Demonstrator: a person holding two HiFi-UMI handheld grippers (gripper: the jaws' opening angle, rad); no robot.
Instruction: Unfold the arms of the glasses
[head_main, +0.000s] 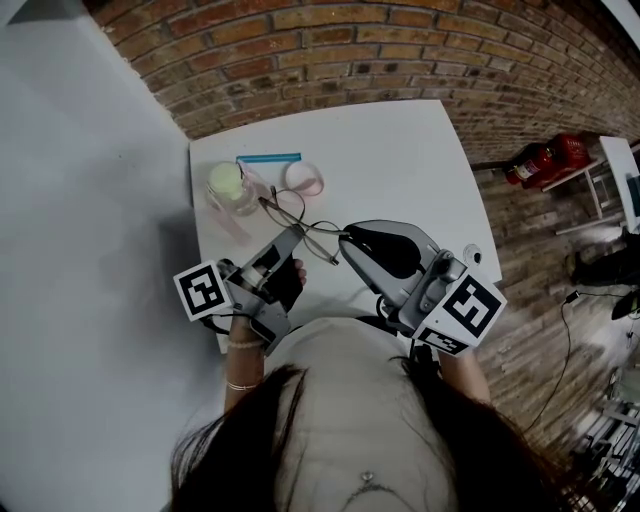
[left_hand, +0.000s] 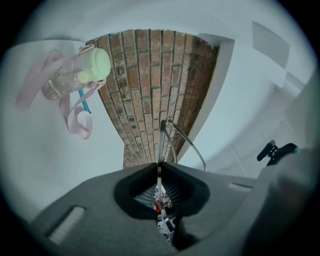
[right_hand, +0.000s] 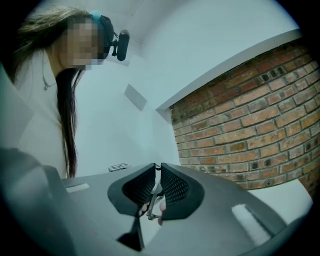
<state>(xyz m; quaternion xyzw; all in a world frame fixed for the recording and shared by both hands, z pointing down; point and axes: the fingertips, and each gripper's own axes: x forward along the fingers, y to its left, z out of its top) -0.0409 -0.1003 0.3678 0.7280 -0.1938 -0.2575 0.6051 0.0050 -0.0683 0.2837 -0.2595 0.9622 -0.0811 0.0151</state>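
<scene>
Thin wire-framed glasses (head_main: 297, 218) hang above the white table (head_main: 400, 170), held between both grippers. My left gripper (head_main: 297, 236) is shut on one thin metal part of the frame, and a wire rim (left_hand: 186, 141) sticks out beyond its jaws in the left gripper view. My right gripper (head_main: 343, 239) is shut on another thin metal piece (right_hand: 154, 192), which looks like an arm of the glasses. In the right gripper view only a short length of this piece shows between the pads. Which arms are folded is unclear.
A clear bottle with a pale green lid (head_main: 227, 184) and a pink strap (head_main: 303, 178) stands at the table's far left, next to a blue strip (head_main: 268, 158). A brick wall (head_main: 350, 50) lies beyond the table. A red fire extinguisher (head_main: 545, 158) lies at the right.
</scene>
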